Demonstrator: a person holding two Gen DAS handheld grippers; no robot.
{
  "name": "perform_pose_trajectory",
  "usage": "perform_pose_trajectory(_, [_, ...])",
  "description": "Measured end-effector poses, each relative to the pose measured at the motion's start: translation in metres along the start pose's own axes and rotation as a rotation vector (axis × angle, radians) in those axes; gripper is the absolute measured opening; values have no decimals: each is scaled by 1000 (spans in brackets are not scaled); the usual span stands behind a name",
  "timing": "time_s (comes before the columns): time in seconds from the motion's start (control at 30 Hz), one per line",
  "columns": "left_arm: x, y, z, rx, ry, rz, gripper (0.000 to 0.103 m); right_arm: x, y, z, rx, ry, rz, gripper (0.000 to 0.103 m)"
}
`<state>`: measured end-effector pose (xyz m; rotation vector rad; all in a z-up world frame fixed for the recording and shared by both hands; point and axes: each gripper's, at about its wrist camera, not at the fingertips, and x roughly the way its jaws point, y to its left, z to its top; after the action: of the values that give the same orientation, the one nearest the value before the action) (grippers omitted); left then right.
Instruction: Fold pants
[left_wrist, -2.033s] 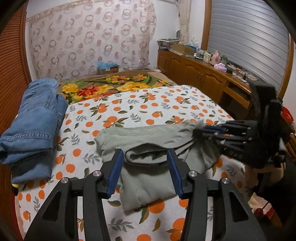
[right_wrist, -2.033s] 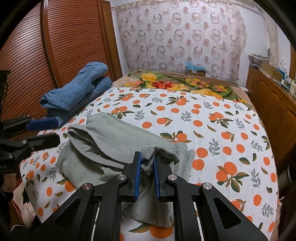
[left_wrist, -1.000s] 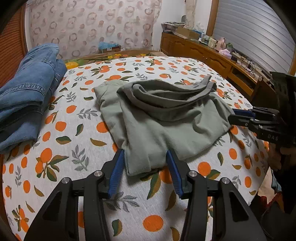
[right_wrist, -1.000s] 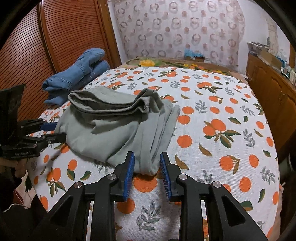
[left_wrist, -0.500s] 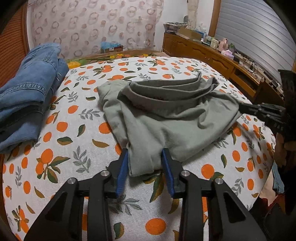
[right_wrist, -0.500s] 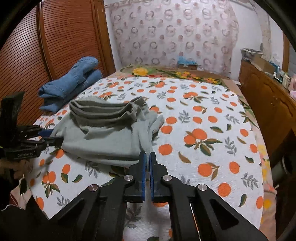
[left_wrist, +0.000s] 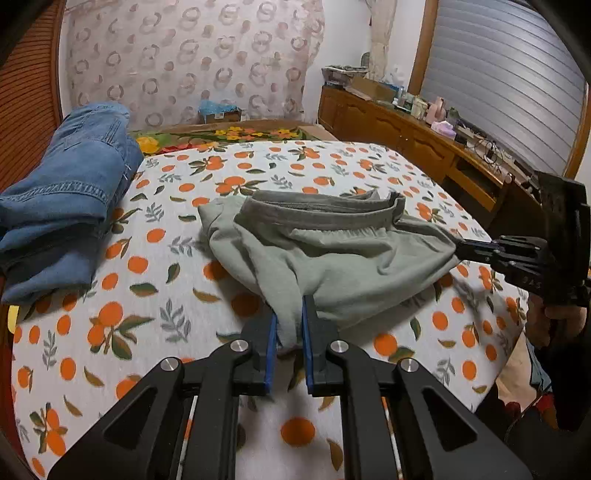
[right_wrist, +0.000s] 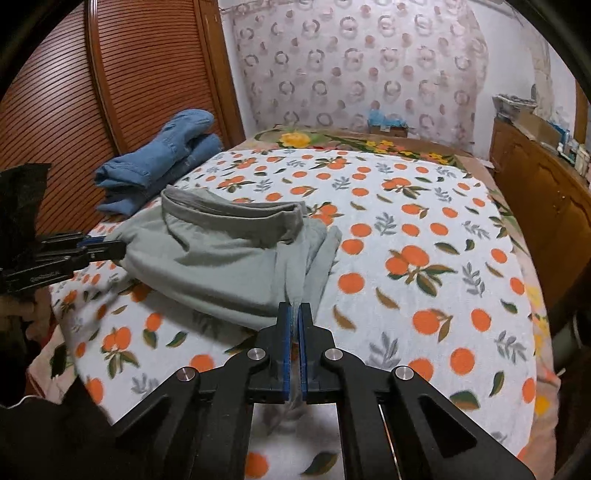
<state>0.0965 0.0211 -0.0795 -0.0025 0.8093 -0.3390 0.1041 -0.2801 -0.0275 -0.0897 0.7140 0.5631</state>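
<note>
Grey-green cotton pants (left_wrist: 332, 254) lie bunched on orange-print bed sheet (left_wrist: 177, 206). Left gripper (left_wrist: 287, 325) closing on near hem corner; right gripper (right_wrist: 294, 325) clenched on other corner. Advice: lift both corners evenly, keep hem taut, carry toward waistband.

Sage-green pants (left_wrist: 332, 254) with a darker grey-green waistband, lying on a white bedsheet (left_wrist: 155, 295) printed with oranges and leaves. Faded blue jeans (left_wrist: 62, 199) at left of frame. Black grippers, blue pads (left_wrist: 272, 347). Curtain (right_wrist: 354, 62) has ring print.
</note>
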Motion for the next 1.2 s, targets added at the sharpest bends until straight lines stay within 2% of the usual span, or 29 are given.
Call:
perform_pose_trajectory(0.3, [-26,-13,-25,24,10,-31,13,-29,6,-21,3,-10,38,3])
perform_pose_trajectory(0.47, [-25,-18,-31,41,27,-17,13,-32,9,-32,13,-5,41,3])
perform_pose_trajectory(0.57, [-21,-17,-30,39,39,6,17,-33,14,-33,8,-5,46,3])
perform_pose_trajectory(0.67, [-20,-17,-30,39,32,14,29,-37,18,-34,2,-14,49,3])
perform_pose_trajectory(0.8, [-20,-15,-25,44,25,23,50,-43,19,-33,-11,-33,38,5])
perform_pose_trajectory(0.87, [-18,-14,-21,43,24,25,50,-47,21,-30,-22,-51,24,6])
perform_pose_trajectory(0.93, [-15,-12,-16,44,21,32,50,-48,22,-27,-29,-65,24,11])
perform_pose_trajectory(1.0, [-11,-10,-11,43,14,41,50,-46,24,-23,-43,-69,19,24])
perform_pose_trajectory(1.2, [9,-3,4,52,31,66,50,-21,27,-8,-85,-42,15,33])
